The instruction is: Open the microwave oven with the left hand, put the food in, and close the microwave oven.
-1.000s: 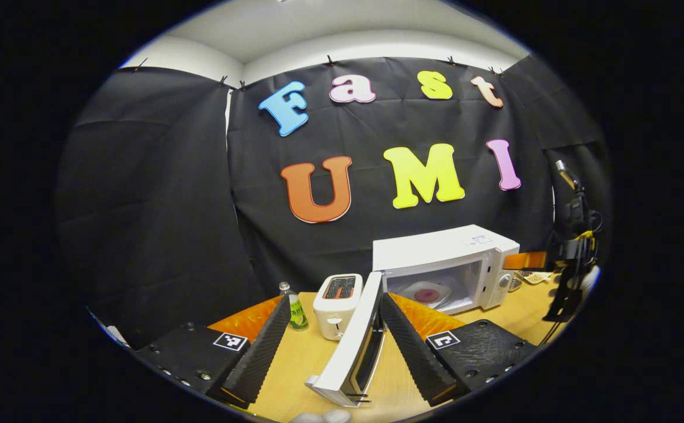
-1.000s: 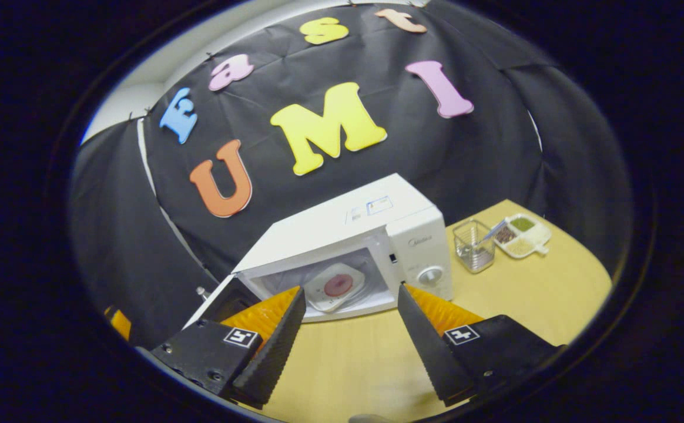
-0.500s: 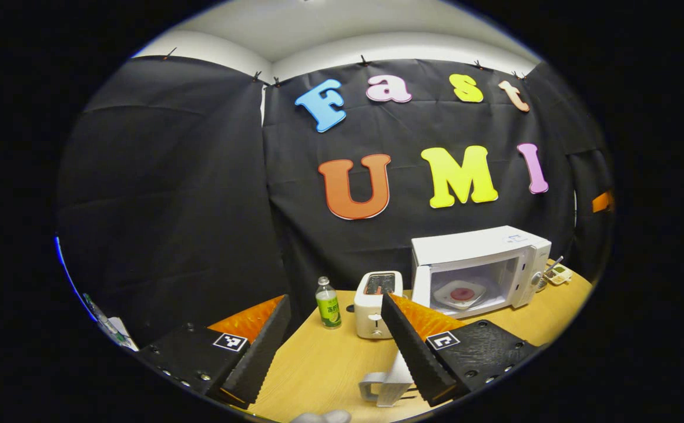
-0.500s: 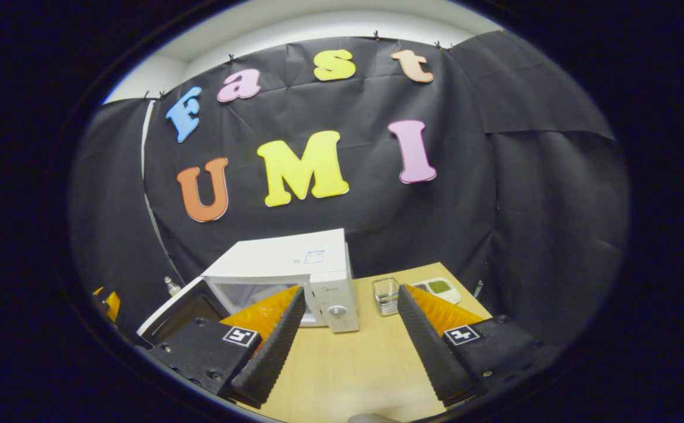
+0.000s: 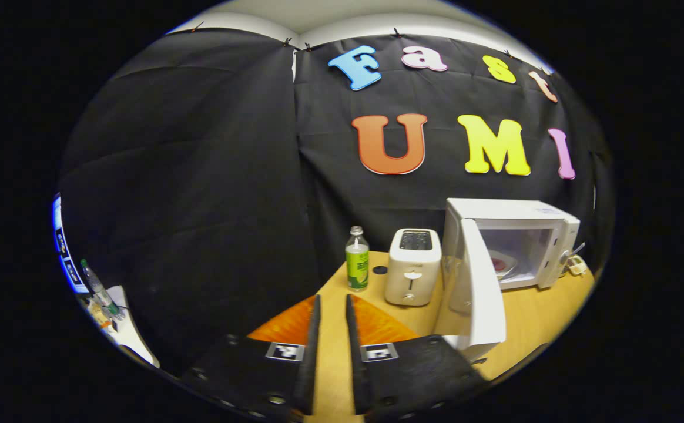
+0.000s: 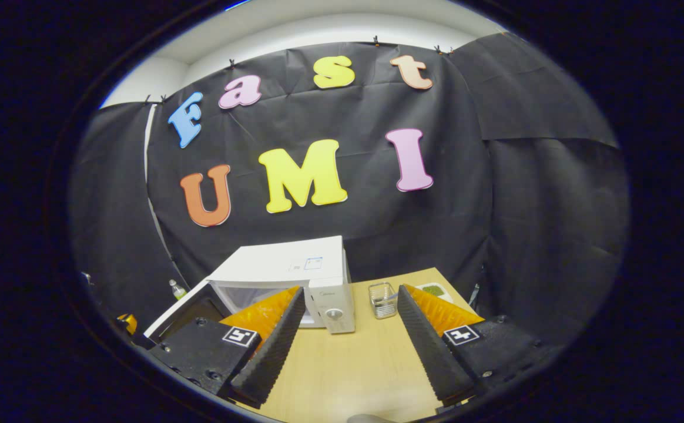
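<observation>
Here, left hand-held gripper (image 5: 331,329) nearly closed – level, microwave door (image 5: 483,294) ajar

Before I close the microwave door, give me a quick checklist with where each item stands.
1. Food inside: ok. A plate with something red on it sits in the microwave.
2. Door state: open, swung out toward the camera; ok to push shut.
3. Left gripper: fingers nearly together, nothing between them, beside the door but not touching it; ok.
4. Right gripper: open, empty, back from the microwave; ok.
5. Door's swing path: toaster and bottle stand on the hinge side, apart from the door; ok.
6. Plate fully clear of the doorway: cannot tell.
</observation>
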`<state>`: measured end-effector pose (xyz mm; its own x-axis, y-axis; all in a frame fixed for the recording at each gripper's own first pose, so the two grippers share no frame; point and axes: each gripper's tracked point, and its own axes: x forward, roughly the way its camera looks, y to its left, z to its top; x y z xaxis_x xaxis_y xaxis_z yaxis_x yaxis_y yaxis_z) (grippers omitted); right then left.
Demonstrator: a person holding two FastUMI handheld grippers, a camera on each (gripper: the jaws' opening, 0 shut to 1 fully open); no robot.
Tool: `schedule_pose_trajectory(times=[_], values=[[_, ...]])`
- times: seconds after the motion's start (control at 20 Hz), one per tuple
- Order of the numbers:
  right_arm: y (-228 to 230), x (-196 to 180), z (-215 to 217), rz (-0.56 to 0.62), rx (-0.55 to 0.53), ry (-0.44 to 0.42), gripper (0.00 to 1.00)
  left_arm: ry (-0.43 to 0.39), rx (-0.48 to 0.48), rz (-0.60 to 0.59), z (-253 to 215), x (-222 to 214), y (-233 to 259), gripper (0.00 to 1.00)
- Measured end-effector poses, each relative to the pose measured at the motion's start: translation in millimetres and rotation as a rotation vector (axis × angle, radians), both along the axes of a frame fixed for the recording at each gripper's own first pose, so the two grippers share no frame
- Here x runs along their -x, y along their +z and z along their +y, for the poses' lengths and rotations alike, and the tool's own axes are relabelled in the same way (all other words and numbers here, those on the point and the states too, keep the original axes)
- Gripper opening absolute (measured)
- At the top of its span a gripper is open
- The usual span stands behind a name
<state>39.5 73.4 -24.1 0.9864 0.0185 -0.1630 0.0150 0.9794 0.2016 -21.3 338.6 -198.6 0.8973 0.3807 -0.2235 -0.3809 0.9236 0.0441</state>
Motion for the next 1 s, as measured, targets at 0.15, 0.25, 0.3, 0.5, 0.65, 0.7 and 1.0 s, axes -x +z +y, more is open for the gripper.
schedule_pose_trajectory(times=[0.15, 0.25, 0.3, 0.5, 0.65, 0.7, 1.0], values=[[0, 3, -3, 0.009, -0.009, -0.009, 1.00, -0.102, -0.005, 0.000, -21, -3, -8, 0.00], [0, 8, -6, 0.015, -0.007, -0.016, 1.00, -0.128, -0.034, 0.030, -25, -9, -19, 0.00], [-1, 10, -6, 0.015, -0.012, -0.019, 1.00, -0.141, -0.031, 0.031, -28, -10, -22, 0.00], [-9, 23, -10, 0.038, -0.035, -0.039, 1.00, -0.181, 0.002, 0.054, -43, -14, -34, 0.00], [-12, 32, -13, 0.048, -0.028, -0.057, 1.00, -0.214, 0.018, 0.052, -53, -17, -37, 0.00], [-13, 35, -13, 0.049, -0.027, -0.062, 0.90, -0.221, 0.015, 0.052, -55, -19, -38, 0.00], [-18, 43, -9, 0.061, -0.041, -0.065, 1.00, -0.265, 0.032, 0.050, -78, -19, -44, 0.00]])
